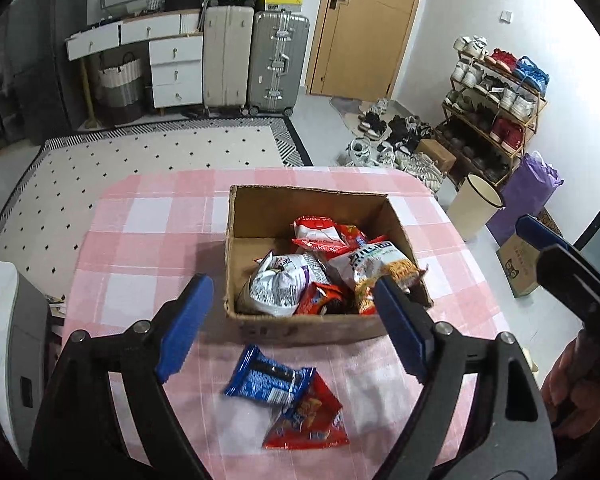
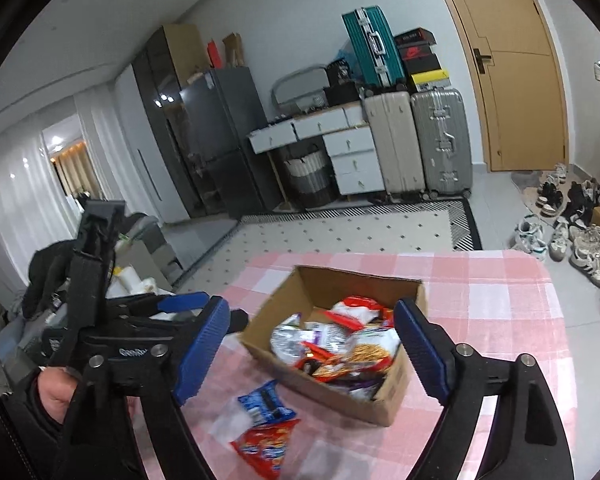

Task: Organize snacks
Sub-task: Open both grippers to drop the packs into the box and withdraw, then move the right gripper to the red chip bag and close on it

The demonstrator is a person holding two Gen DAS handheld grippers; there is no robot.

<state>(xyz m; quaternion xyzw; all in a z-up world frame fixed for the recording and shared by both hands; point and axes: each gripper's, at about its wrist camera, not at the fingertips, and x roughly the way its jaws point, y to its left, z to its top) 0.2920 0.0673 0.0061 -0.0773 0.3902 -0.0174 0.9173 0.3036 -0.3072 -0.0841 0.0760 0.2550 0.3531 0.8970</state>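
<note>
Both grippers hover with jaws spread wide and empty — the left gripper above the table's near edge, the right gripper beside it. The cardboard box (already holding several snack packets) sits on the pink checked tablecloth. Just in front of it lie a blue packet and a red packet, overlapping.

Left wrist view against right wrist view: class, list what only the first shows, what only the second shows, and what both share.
Only the left wrist view shows the shoe rack, cream bin and purple bag. Only the right wrist view shows the dark fridge and white curtains. Both show the cardboard box of snacks, the blue packet overlapping the red packet on the pink checked tablecloth, and both grippers open.
</note>
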